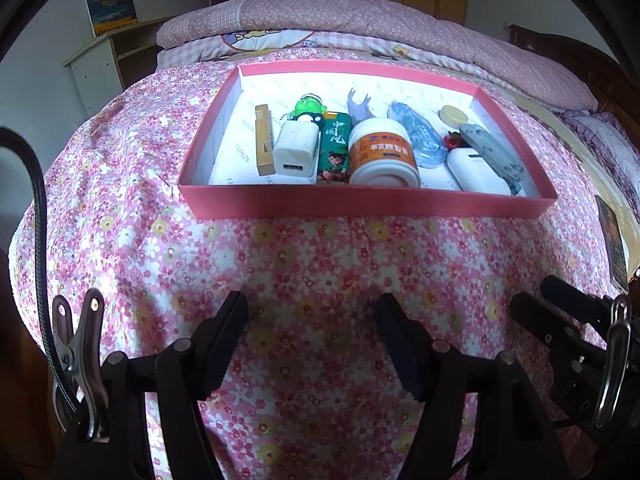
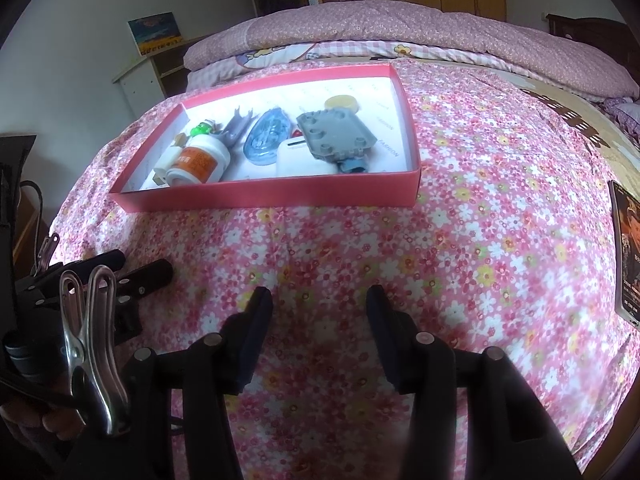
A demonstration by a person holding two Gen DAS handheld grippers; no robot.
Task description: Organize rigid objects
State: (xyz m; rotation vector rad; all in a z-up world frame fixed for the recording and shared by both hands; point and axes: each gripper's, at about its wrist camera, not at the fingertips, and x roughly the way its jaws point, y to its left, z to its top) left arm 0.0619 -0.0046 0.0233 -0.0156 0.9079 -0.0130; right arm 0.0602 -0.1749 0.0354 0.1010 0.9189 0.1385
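Observation:
A shallow pink box [image 1: 360, 203] [image 2: 280, 196] sits on the floral bedspread and holds several small objects: a wooden block [image 1: 263, 140], a white charger [image 1: 296, 148], a green packet [image 1: 335, 148], a white jar with an orange label [image 1: 382, 152] [image 2: 198, 162], a clear blue case [image 1: 420, 132] [image 2: 266, 136], a grey plate [image 2: 334, 132] [image 1: 492, 152] and a white pod [image 1: 474, 170]. My left gripper [image 1: 312, 308] is open and empty, in front of the box. My right gripper [image 2: 320, 300] is open and empty, to the box's front right.
A dark booklet [image 2: 630, 256] [image 1: 612, 240] lies at the right edge of the bed. Folded pink quilts [image 1: 360, 28] are piled behind the box. A white shelf with a painting [image 1: 112, 12] stands at the back left. The other gripper shows at each view's side [image 1: 560, 320].

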